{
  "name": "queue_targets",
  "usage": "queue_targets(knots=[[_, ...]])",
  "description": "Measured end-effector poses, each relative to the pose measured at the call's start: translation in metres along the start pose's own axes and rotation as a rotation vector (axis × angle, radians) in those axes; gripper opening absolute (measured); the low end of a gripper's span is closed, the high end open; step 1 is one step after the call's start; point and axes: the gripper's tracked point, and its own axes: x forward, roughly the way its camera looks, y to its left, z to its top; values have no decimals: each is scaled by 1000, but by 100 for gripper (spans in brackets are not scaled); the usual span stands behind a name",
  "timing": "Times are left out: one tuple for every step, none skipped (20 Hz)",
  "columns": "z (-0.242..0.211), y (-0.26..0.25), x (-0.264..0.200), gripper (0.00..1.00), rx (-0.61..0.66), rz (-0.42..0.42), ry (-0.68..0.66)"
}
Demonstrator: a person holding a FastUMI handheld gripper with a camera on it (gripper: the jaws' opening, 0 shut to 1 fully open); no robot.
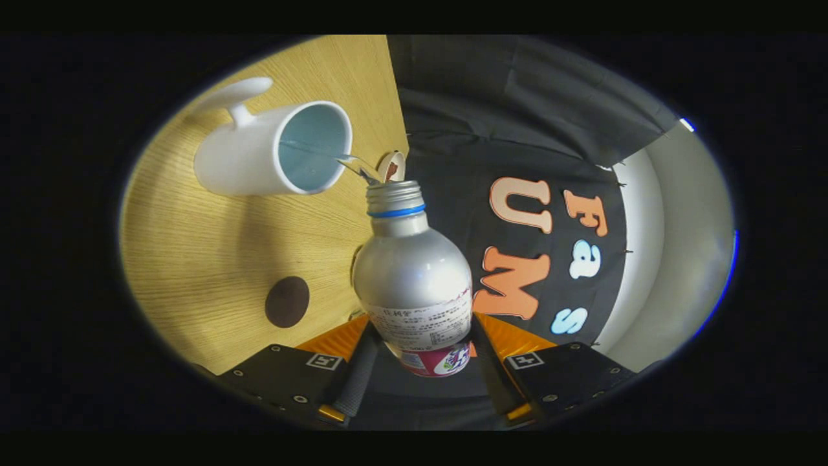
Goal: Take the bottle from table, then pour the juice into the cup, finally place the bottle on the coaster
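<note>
My gripper point(420, 349) is shut on a silver aluminium bottle point(414, 278), both fingers pressing on its labelled lower body. The bottle has a blue ring at its open neck and is tipped toward a white cup point(259, 158) with a handle and pale blue inside. A thin clear stream point(352, 165) runs from the bottle's mouth over the cup's rim. The cup stands on the wooden table point(207, 259), beyond the fingers. A dark round coaster point(286, 301) lies on the table, nearer the fingers than the cup.
A small round cap-like thing point(392, 166) lies on the table just past the bottle's mouth, near the table's edge. Past that edge hangs the booth's black cloth wall point(517, 129), with a pale wall point(673, 246) beyond it.
</note>
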Motion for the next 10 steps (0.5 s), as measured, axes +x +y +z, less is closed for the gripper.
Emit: queue_targets(knots=[[-1, -3, 1, 77, -4, -5, 0], [-2, -6, 0, 77, -10, -10, 0], [-1, -9, 0, 77, -16, -16, 0], [-1, -11, 1, 77, -19, -20, -3], [-2, -12, 2, 77, -21, -21, -4], [-2, -13, 2, 76, -26, -24, -4], [-3, -15, 2, 77, -33, -30, -5], [-3, -18, 3, 77, -41, -36, -5], [-3, -20, 3, 77, -48, -40, -7], [-4, -22, 2, 77, -52, -43, -7]])
